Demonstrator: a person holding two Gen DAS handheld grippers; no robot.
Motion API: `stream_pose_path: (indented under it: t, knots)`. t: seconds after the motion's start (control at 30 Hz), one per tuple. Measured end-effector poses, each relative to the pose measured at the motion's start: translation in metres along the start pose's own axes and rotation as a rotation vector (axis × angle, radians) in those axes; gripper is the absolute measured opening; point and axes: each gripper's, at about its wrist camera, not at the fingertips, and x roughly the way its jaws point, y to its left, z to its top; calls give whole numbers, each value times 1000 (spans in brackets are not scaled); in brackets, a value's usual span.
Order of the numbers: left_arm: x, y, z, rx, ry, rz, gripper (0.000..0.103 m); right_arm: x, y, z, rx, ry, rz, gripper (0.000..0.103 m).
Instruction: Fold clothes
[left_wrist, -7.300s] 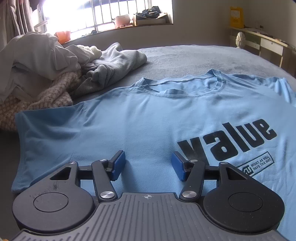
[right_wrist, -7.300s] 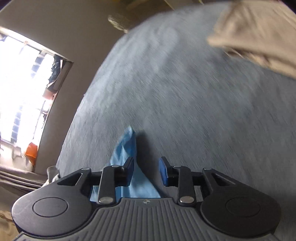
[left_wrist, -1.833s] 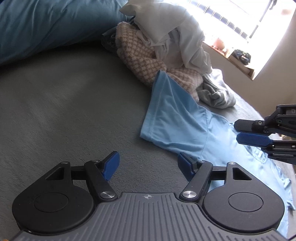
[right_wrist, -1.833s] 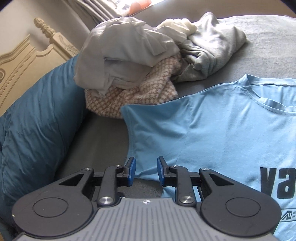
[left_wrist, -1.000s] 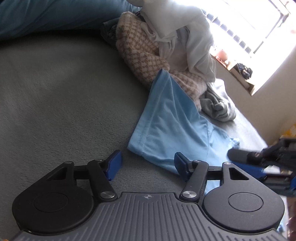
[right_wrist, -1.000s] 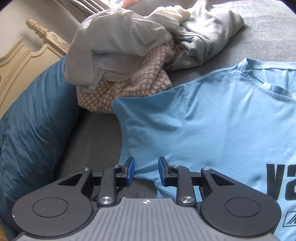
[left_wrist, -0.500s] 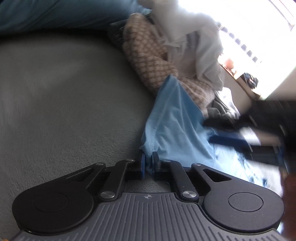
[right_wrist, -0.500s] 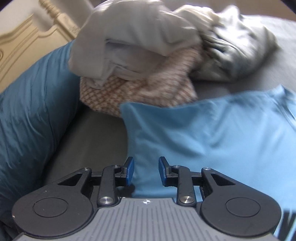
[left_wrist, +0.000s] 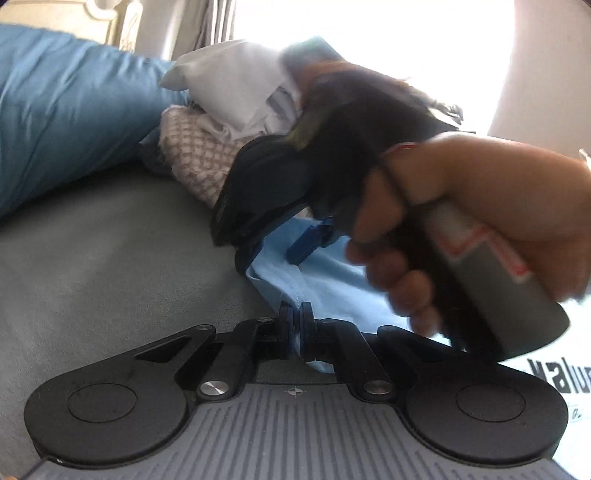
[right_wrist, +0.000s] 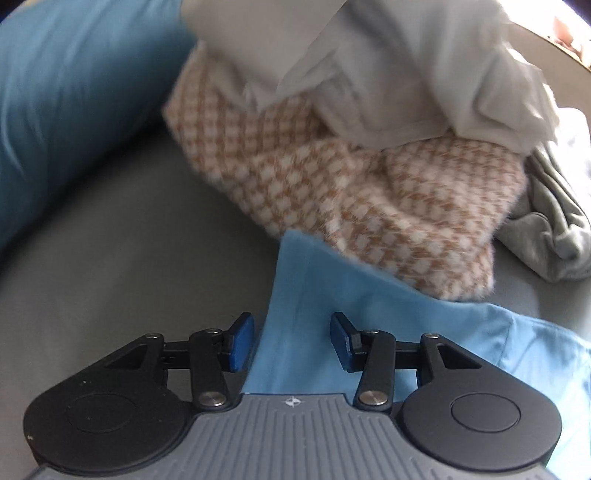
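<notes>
lying flat on the grey bed, the light blue t-shirt has its sleeve reaching up against a heap of clothes. we see our left gripper pinched tight on the shirt's edge, a small fold of blue cloth standing between its pads. our right gripper hangs over the sleeve with its blue pads apart, the sleeve's edge running between them, no cloth caught. in the left wrist view the right gripper shows from the side, just beyond the pinched edge, with the right hand wrapped around its handle; that part is blurred. black letters of the shirt's print show at the far right of that view.

beyond the sleeve, and touching it, sits a tan-and-white checked knit. a white garment is piled on top of the knit, and a crumpled grey one lies to the right of it. left of the heap, a dark blue pillow rests on the bed.
</notes>
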Motion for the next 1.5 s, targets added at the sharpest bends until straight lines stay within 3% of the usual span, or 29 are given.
stream_pose_path:
  t: [0.37, 0.47, 0.5, 0.53, 0.73, 0.83, 1.03, 1.17, 1.37, 1.43, 1.5]
  knots:
    - [3, -7, -4, 83, 24, 12, 0, 12, 3, 8, -21, 18, -37, 45]
    - [-1, -6, -5, 89, 8, 13, 0, 10, -9, 7, 31, -4, -29, 20]
    - [-3, -7, -4, 92, -2, 12, 0, 7, -15, 7, 56, -10, -19, 5]
    - [-4, -7, -4, 95, -13, 10, 0, 5, -22, 6, 83, -16, 0, 4]
    - [-16, -36, 6, 168, -85, -51, 0, -38, -74, -9, 245, -112, 235, 4]
    - [-18, -56, 4, 216, -96, -90, 0, -71, -101, -24, 286, -185, 300, 4]
    - [-21, -97, 1, 311, -120, -167, 1, -110, -172, -59, 543, -296, 433, 4]
    - [-16, -117, -4, 380, -89, -212, 1, -111, -218, -98, 692, -324, 439, 4]
    - [-13, -128, -23, 434, 39, -280, 6, -72, -269, -158, 937, -269, 415, 8]
    - [-19, -125, -25, 418, 48, -286, 6, -59, -285, -175, 1028, -254, 395, 14]
    - [-26, -121, -26, 423, 31, -267, 7, -59, -296, -189, 1091, -269, 407, 14]
